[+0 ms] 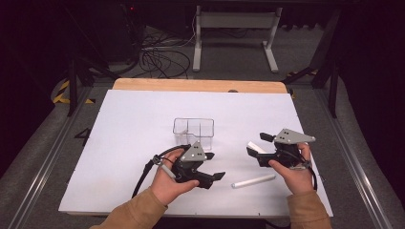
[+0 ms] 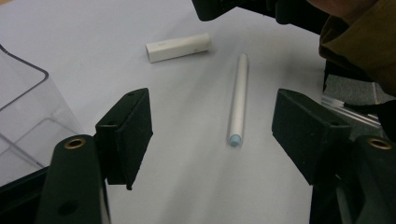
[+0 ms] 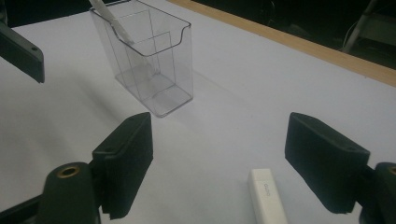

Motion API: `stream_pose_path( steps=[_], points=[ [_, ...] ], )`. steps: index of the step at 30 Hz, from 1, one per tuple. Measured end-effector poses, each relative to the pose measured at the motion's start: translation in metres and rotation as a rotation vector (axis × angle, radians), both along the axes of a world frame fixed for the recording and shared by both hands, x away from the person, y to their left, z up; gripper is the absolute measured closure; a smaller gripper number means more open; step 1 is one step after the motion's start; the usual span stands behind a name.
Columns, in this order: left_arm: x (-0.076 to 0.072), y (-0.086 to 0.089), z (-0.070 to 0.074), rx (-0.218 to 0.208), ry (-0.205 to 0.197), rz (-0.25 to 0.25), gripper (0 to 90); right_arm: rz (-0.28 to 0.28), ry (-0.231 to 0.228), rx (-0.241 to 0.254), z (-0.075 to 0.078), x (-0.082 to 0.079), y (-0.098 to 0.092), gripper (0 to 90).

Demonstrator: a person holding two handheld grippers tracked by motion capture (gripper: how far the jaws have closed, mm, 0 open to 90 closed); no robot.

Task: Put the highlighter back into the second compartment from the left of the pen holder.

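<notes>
A clear plastic box (image 1: 193,131) with compartments stands mid-table, with a white stick (image 3: 109,18) leaning inside it. My left gripper (image 1: 215,166) is open just in front of the box. A silver pen (image 2: 238,100) with a pale blue tip lies on the table ahead of its jaws, untouched. The pen (image 1: 253,181) lies near the table's front edge. My right gripper (image 1: 254,144) is open too, and a short white block (image 3: 268,198) lies on the table under the gap between its jaws. The block (image 2: 177,46) lies beyond the pen in the left gripper view.
A white sheet (image 1: 143,119) covers the table, and a wooden strip (image 1: 200,85) runs along its far edge. Behind the table are a metal stand (image 1: 234,33) and loose cables (image 1: 162,59) on the floor. Metal rails (image 1: 47,157) flank the table.
</notes>
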State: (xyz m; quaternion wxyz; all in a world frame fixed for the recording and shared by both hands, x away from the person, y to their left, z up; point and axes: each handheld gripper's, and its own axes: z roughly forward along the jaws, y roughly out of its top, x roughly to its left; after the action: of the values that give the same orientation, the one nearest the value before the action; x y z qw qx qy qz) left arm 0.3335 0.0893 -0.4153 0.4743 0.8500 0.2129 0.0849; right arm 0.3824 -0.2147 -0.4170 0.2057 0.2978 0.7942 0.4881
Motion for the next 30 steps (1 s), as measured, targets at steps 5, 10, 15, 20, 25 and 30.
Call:
stream_pose_path(
  steps=[5, 10, 15, 20, 25, 30],
  points=[
    [0.005, -0.007, -0.006, 0.058, -0.013, -0.006, 32.1, -0.002, 0.002, 0.001, 0.0, 0.001, -0.001, 23.9],
    [0.01, -0.013, -0.011, 0.074, 0.012, -0.022, 34.7, -0.014, 0.012, -0.007, -0.001, 0.003, -0.003, 24.2],
    [0.013, -0.023, -0.013, 0.097, 0.02, -0.043, 36.3, -0.014, 0.021, -0.014, -0.003, 0.004, -0.002, 24.3],
    [0.019, -0.033, -0.018, 0.122, 0.032, -0.066, 38.1, -0.014, 0.024, -0.018, -0.003, 0.004, -0.002, 24.3],
    [0.023, -0.043, -0.021, 0.145, 0.034, -0.086, 40.6, -0.014, 0.027, -0.012, -0.003, 0.004, -0.004, 24.4],
    [0.025, -0.052, -0.024, 0.162, 0.039, -0.104, 43.7, -0.022, 0.04, -0.016, -0.004, 0.005, -0.003, 24.4]
  ],
)
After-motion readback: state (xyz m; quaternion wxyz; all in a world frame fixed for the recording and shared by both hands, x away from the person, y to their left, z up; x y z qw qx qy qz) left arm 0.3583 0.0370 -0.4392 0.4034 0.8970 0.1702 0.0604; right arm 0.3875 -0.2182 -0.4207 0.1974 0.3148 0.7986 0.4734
